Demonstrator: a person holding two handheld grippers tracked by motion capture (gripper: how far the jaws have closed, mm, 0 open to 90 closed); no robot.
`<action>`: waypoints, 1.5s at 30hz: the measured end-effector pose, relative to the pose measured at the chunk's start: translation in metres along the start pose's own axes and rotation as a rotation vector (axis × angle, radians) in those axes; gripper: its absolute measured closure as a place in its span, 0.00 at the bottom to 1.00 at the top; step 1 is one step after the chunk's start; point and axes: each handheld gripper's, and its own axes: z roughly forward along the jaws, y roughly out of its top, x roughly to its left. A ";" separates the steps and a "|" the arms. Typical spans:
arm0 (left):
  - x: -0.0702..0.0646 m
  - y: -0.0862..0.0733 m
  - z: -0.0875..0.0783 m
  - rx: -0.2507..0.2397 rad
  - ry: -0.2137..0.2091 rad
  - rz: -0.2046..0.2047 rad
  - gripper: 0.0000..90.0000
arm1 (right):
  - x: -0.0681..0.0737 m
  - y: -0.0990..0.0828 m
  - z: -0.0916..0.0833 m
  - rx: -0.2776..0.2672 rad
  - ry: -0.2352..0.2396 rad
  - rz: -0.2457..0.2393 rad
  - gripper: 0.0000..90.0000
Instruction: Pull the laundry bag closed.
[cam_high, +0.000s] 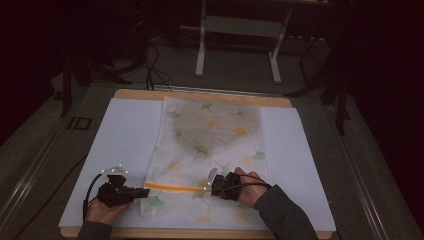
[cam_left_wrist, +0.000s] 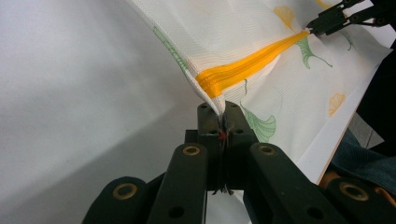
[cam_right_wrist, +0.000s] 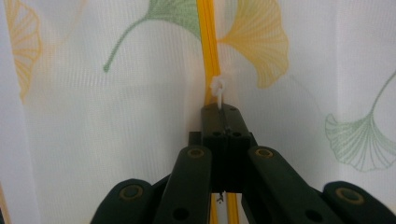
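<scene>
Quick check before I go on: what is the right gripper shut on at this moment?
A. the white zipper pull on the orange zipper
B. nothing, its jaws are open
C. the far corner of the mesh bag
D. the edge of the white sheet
A: in the right gripper view the right gripper has its jaws closed on the white zipper pull at the orange zipper of the bag.

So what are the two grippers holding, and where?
Both hold the mesh bag. The left gripper pinches its corner at the orange zipper's end; the right gripper pinches the white zipper pull.
</scene>
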 end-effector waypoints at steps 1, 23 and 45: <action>0.000 0.000 0.000 0.001 0.000 0.001 0.99 | 0.000 -0.001 0.000 0.002 0.000 0.000 1.00; 0.001 0.000 0.000 -0.002 0.001 -0.003 0.99 | -0.004 -0.024 -0.006 0.037 -0.017 0.023 1.00; 0.001 0.000 0.000 -0.002 0.002 -0.001 0.99 | -0.006 -0.044 -0.011 0.070 -0.023 0.039 1.00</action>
